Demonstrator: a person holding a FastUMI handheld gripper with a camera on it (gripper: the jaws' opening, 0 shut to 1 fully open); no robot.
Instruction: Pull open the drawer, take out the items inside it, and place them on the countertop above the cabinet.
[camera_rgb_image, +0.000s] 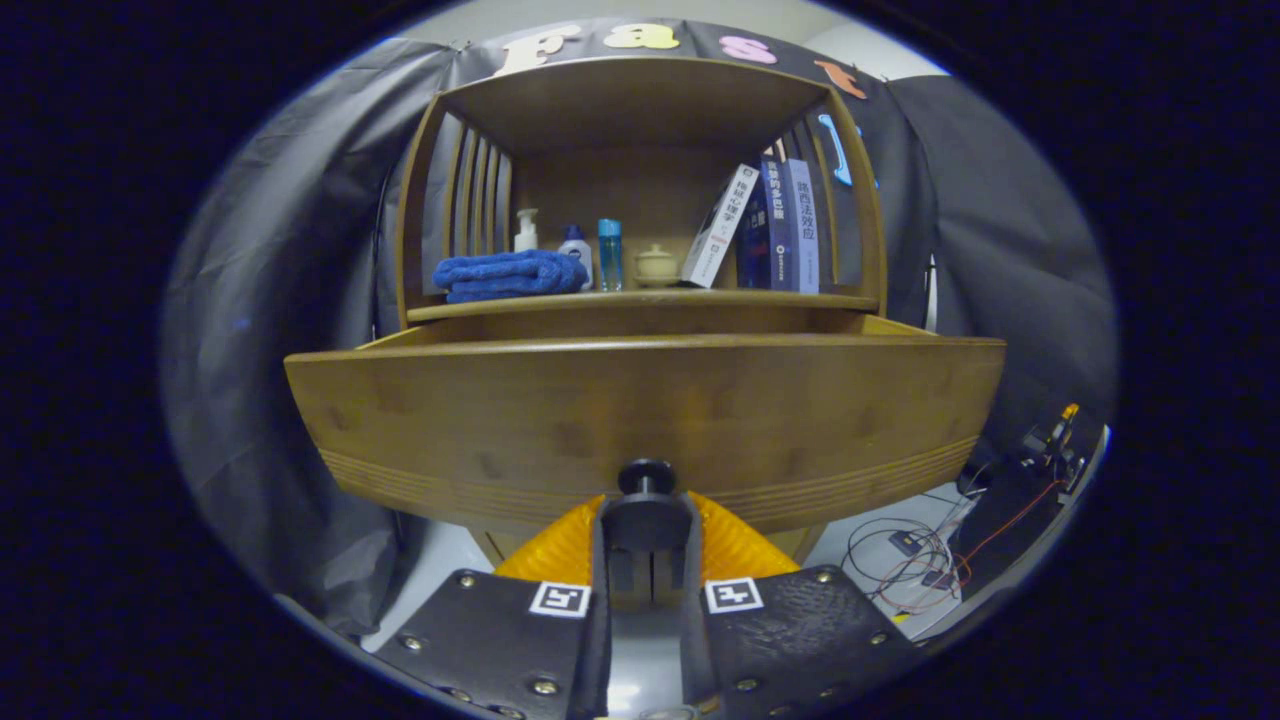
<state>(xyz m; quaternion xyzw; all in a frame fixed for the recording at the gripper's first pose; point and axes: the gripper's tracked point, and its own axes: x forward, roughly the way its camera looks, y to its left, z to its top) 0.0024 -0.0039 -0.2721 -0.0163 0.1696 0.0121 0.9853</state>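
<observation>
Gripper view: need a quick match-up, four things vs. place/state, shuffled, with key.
Things:
1. towel
2. books
3. drawer
4. knob

Place/state:
A. between the tool fingers, which are closed on it
B. pulled out, below the shelf
C. folded, at the shelf's bottle end
D. leaning, at the shelf's other end, past the small jar

Pairs: 1-C, 2-D, 3-B, 4-A
</observation>
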